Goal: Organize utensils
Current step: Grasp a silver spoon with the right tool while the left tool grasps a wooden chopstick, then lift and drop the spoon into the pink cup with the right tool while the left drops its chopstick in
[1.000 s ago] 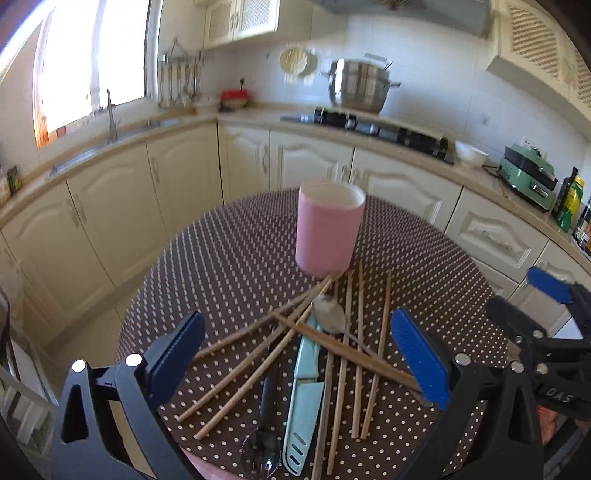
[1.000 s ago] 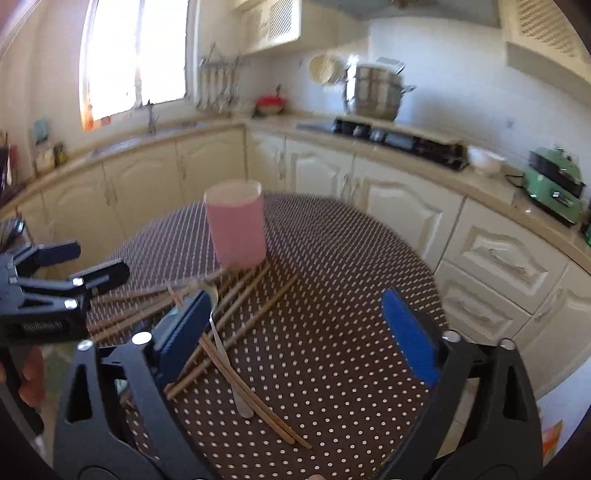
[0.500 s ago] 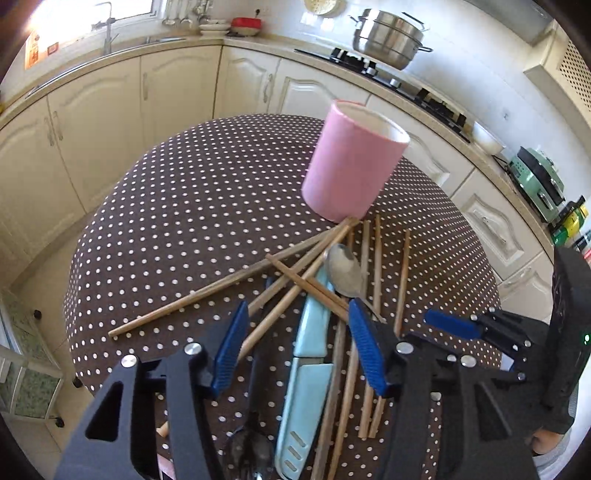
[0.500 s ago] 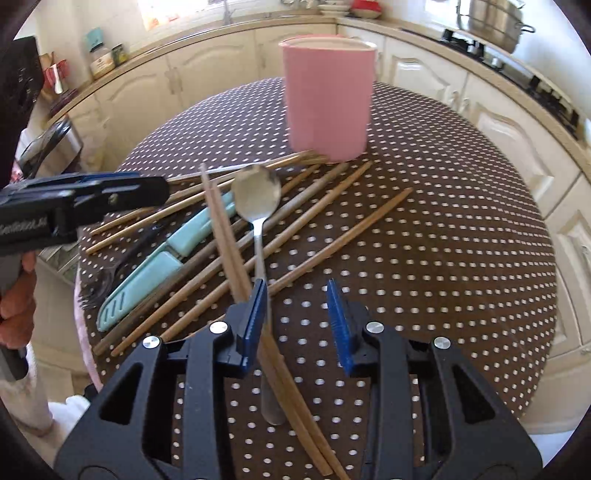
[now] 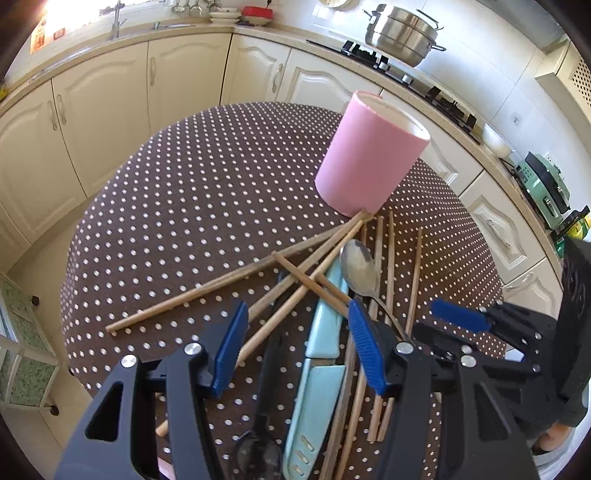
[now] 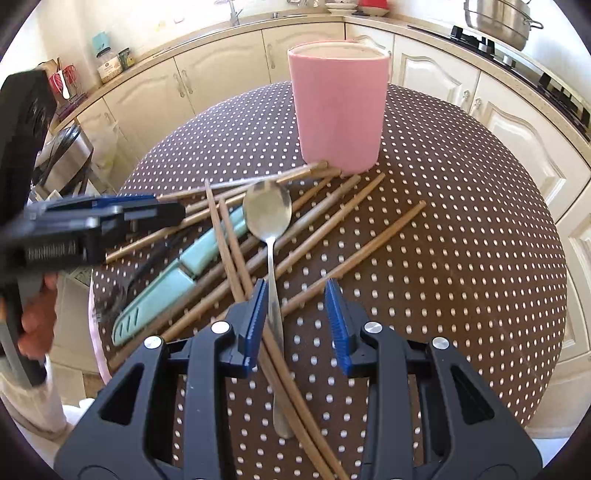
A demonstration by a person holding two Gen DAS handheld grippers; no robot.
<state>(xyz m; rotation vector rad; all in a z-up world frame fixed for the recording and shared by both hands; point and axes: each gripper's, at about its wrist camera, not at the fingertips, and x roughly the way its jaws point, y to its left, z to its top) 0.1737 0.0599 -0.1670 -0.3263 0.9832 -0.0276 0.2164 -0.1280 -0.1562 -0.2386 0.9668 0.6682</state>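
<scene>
Where cabinets (image 5: 110, 110) ring the dotted table (image 5: 203, 184), both grippers' jaws apart, empty.

Home kitchen: cream cabinets (image 5: 110, 110), gas hob (image 5: 406, 70), steel pot (image 5: 400, 31), sink (image 5: 173, 26).

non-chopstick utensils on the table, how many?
3. A metal spoon on top of the chopsticks before the pink cup; a teal sheathed knife under them; a black-handled utensil beside the knife. The pile may hide more.

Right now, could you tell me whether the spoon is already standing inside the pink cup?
No, the spoon lies flat on the table among the chopsticks, in front of the pink cup.
</scene>
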